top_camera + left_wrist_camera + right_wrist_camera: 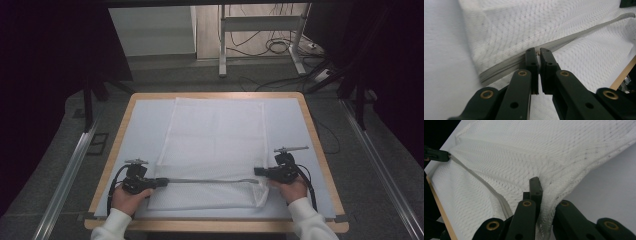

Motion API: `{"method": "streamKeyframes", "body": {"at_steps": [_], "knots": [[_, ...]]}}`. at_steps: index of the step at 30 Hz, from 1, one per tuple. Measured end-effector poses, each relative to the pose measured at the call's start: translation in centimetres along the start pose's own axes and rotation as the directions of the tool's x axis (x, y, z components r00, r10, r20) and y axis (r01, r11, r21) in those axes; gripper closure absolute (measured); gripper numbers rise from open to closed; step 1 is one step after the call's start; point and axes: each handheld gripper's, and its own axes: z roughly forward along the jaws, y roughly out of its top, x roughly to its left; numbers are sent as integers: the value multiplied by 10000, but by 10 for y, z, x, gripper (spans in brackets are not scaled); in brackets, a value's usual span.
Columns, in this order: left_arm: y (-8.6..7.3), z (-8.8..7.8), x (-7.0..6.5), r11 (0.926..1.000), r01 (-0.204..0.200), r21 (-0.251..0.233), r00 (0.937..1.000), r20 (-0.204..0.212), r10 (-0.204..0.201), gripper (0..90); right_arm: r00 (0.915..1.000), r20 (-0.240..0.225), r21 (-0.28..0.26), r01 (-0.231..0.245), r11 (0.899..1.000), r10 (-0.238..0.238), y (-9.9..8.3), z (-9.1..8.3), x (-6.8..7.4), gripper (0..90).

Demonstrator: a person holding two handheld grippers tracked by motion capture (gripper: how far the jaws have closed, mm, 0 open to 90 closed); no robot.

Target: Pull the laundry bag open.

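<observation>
A white mesh bag [215,140] lies flat on the table. A grey zipper [210,180] runs across the bag near its front edge. My left gripper [159,182] is at the zipper's left end. In the left gripper view its jaws [538,53] are shut on the small zipper pull, and the zipper [584,30] stretches away to the upper right. My right gripper [257,171] is at the bag's right edge. In the right gripper view it [541,188] is shut on a fold of the mesh [554,165], which drapes over one jaw. The left gripper [436,155] shows far off at the zipper's other end.
A pale sheet [145,120] covers the wooden table [320,150], whose edges lie close to both hands. Metal rails [70,170] run along the floor on both sides. A desk frame [222,45] and cables [280,45] stand beyond the far edge.
</observation>
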Motion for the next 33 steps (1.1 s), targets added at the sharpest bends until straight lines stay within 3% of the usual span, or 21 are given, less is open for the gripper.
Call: {"method": "streamKeyframes", "body": {"at_steps": [22, 33], "knots": [[-16, -27, 36, 9963, 787, -336, 9962, -361, -799, 863, 10000, 79, 9, -46, 10000, 46, 0, 0, -3, 884], [-16, -24, 32, 9985, 494, -215, 9974, -521, -504, 862, 9999, 140, 29, -65, 10000, 65, -1, 1, -4, 883]]}}
